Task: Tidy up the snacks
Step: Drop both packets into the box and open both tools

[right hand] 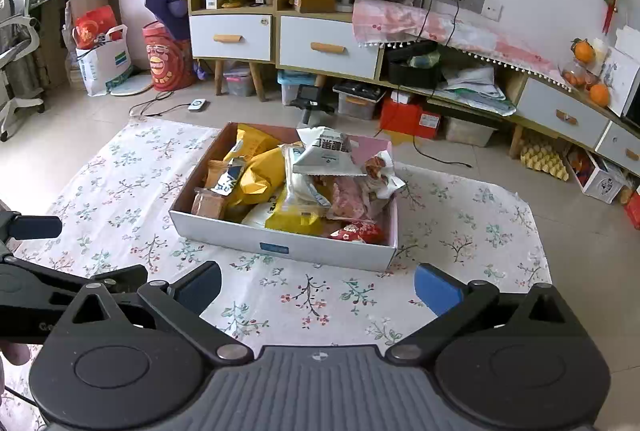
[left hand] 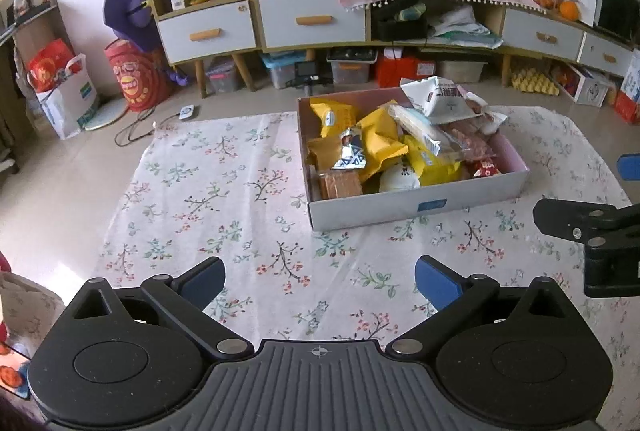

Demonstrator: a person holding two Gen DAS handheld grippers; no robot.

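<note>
Left gripper (left hand: 320, 281): I see its blue-padded fingers (left hand: 436, 285) spread wide with only floral cloth between them; nothing is held.
Right gripper (right hand: 318, 287): my view shows its fingers (right hand: 438, 289) equally wide apart and empty, again over bare cloth.
Box (left hand: 416, 205): a shallow white cardboard box, pink inside, sits on the floral cloth (left hand: 224, 191) that covers the floor; it lies ahead of both sets of fingers, well apart from them, touching neither.
Box relative to left fingers: ahead and off to the right, its near wall beyond the fingertips.
Box relative to right fingers: almost straight ahead, slightly left of centre.
Snacks (left hand: 384, 143): heaped inside the box, mostly yellow packets, with a white printed bag (right hand: 324, 153) resting on top toward the far side, a small blue-and-white packet (left hand: 352, 153) on the left part, and a red wrapper (right hand: 356, 231) at the near right corner.
Cloth in front of box: I see no loose snack on it.
Other gripper: the right one shows at the right edge of the left view, beside the box.
</note>
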